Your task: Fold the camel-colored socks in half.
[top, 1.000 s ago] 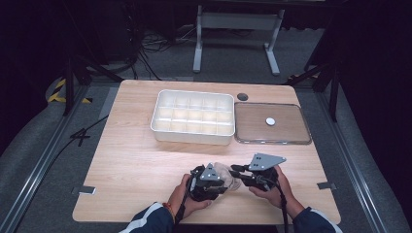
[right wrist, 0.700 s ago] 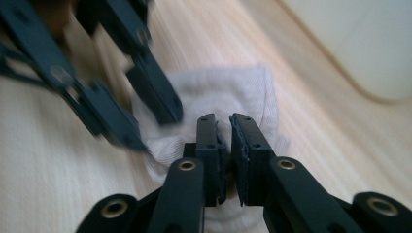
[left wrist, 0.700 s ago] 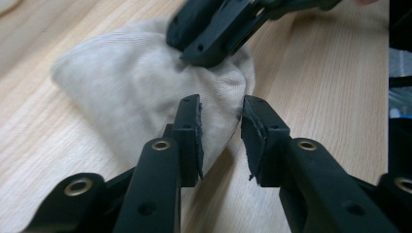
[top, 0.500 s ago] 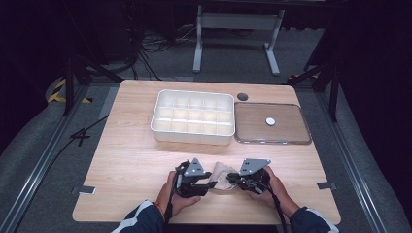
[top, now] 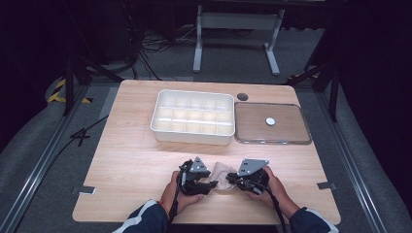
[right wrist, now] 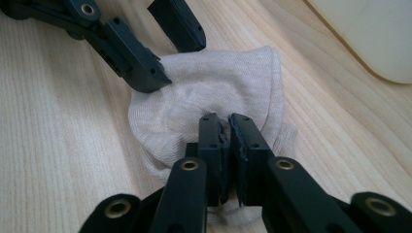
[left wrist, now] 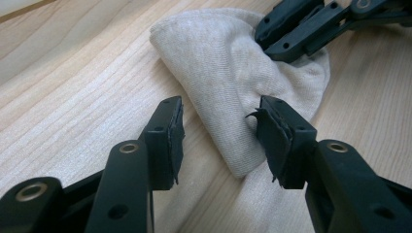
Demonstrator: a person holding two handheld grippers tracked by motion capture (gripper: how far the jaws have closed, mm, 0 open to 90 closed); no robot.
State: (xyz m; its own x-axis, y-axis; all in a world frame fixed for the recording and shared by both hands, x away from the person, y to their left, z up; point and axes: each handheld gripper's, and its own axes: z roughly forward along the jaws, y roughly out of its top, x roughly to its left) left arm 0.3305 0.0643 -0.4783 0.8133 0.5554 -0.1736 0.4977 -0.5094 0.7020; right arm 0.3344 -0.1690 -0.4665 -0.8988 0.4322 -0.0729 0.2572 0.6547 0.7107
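Pinching the beige sock (right wrist: pixel 214 97) at the table's (top: pixel 131 165) lower middle, the right hand-held gripper (right wrist: pixel 228 133) is clamping while the left hand-held gripper (left wrist: pixel 221 138), just opening, is straddling it half-wide, folding looking unfinished.

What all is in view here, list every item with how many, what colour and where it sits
sock: one, beige, crumpled on the near middle of the table between the two grippers
compartment tray: one, white, far middle of the table, compartments look empty
lid: one, clear with a small white disc on it, lying flat just right of the tray
table: one, light wood
grommet: one, dark, round, in the tabletop behind the tray and lid
left gripper: one, black, jaws have just been opening, astride a fold of the sock
right gripper: one, black, jaws pinched on the sock's edge
hands: two, dark sleeves, near edge
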